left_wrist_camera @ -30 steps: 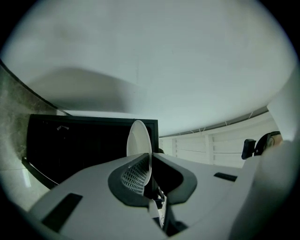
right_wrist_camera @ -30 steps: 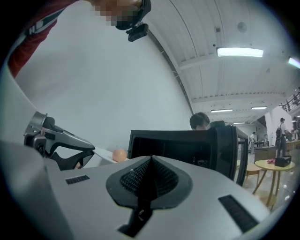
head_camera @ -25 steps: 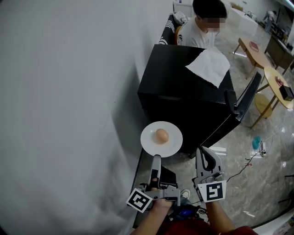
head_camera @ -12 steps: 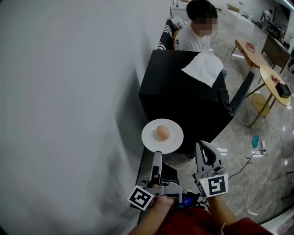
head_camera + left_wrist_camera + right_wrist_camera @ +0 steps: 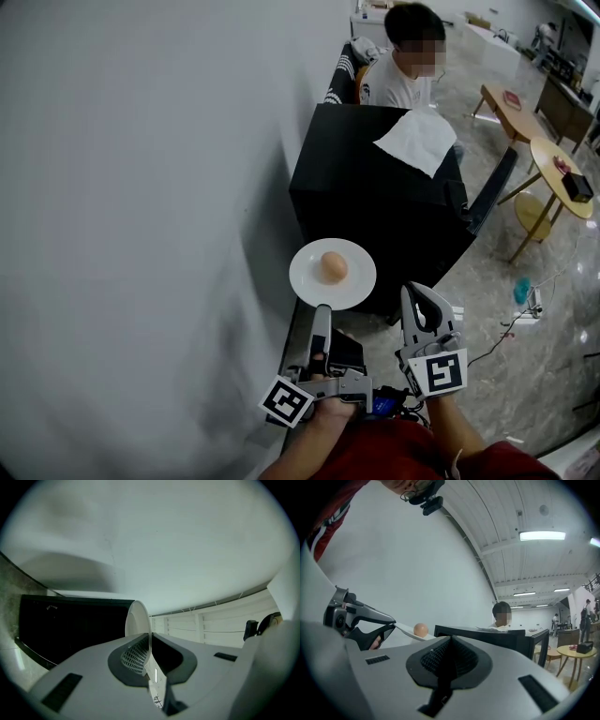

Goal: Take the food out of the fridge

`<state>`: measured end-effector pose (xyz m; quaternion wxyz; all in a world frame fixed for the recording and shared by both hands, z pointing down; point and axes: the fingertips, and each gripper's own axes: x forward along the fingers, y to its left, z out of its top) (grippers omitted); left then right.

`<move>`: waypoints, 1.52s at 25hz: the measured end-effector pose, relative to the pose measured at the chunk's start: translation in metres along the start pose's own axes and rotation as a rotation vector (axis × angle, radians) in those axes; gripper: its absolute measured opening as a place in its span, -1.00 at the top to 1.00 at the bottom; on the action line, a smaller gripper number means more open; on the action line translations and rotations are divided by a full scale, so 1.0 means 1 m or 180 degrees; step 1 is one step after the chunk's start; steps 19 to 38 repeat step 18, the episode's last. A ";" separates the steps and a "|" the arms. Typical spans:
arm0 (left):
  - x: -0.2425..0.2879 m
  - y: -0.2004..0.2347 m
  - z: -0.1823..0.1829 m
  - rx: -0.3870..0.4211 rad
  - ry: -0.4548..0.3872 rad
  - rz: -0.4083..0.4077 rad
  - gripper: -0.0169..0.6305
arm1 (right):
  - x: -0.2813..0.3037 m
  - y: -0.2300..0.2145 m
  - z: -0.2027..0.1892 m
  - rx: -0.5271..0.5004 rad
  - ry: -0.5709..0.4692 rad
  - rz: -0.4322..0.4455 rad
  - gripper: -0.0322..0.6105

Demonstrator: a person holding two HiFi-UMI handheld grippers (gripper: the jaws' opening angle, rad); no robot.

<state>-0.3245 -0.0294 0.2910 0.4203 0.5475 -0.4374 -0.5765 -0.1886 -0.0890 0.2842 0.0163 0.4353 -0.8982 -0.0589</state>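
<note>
A white plate [image 5: 352, 281] with a brown egg [image 5: 333, 266] on it hangs in the air in front of the black fridge [image 5: 375, 202]. My left gripper [image 5: 320, 314] is shut on the plate's near rim and holds it about level. In the left gripper view the plate [image 5: 137, 619] shows edge-on between the pads. My right gripper [image 5: 427, 302] stands to the right of the plate, jaws together with nothing between them. The right gripper view shows the egg [image 5: 421, 629], the plate and the left gripper [image 5: 391, 622] at its left.
The fridge door [image 5: 492, 192] hangs open at the right. A white cloth [image 5: 417, 141] lies on the fridge top. A person [image 5: 398, 70] sits behind the fridge. A white wall [image 5: 141, 187] runs along the left. Wooden tables [image 5: 553, 169] and floor cables [image 5: 520, 300] are at the right.
The plate with the egg and both grippers have lifted slightly; in the picture the fridge sits a little lower and nearer. The grip on the plate is unchanged.
</note>
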 end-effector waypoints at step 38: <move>-0.012 0.018 -0.002 -0.0041 0.0016 0.0122 0.87 | 0.003 0.004 0.000 0.0039 -0.0056 -0.0029 0.83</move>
